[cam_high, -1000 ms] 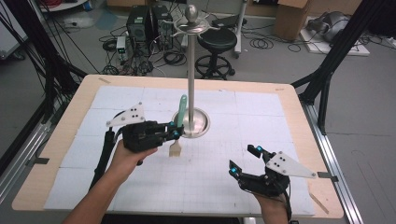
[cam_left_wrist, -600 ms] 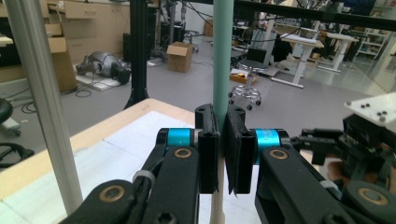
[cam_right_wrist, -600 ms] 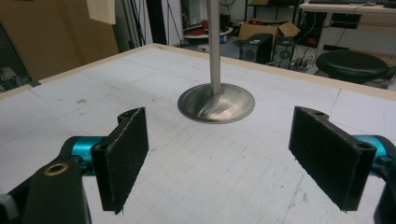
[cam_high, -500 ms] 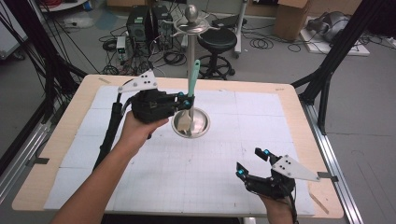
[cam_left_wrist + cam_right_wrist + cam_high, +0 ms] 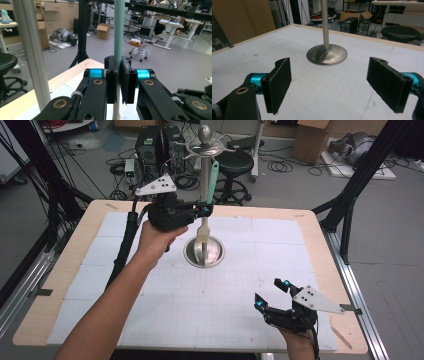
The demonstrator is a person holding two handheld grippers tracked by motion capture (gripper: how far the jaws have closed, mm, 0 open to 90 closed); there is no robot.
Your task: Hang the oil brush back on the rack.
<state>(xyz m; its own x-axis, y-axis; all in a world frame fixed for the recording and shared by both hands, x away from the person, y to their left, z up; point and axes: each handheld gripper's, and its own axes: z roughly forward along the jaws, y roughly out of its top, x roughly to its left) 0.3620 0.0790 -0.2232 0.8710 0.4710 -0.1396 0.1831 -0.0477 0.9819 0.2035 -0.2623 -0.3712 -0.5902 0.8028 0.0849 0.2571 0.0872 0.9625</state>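
A metal stand (image 5: 204, 251) with a round base, an upright pole and a ring of hooks (image 5: 205, 146) at its top rises from the table's middle back. My left gripper (image 5: 201, 211) is shut on a kitchen utensil (image 5: 213, 179) with a teal handle and a pale head, held upright beside the pole. The handle's top end sits just under the hooks. In the left gripper view the jaws (image 5: 119, 82) clamp the teal handle (image 5: 119, 35), with the pole (image 5: 30, 52) to the left. My right gripper (image 5: 273, 295) is open and holds nothing near the front right; its view (image 5: 329, 75) faces the stand's base (image 5: 327, 54).
White gridded mats cover the wooden table (image 5: 310, 222). A black stool (image 5: 239, 162), computers and cables stand on the floor behind it. Black frame legs (image 5: 350, 200) rise at the table's right side.
My left gripper has lifted the utensil from low beside the stand's base up toward the hooks. The right gripper has drifted slightly right and nearer the front edge.
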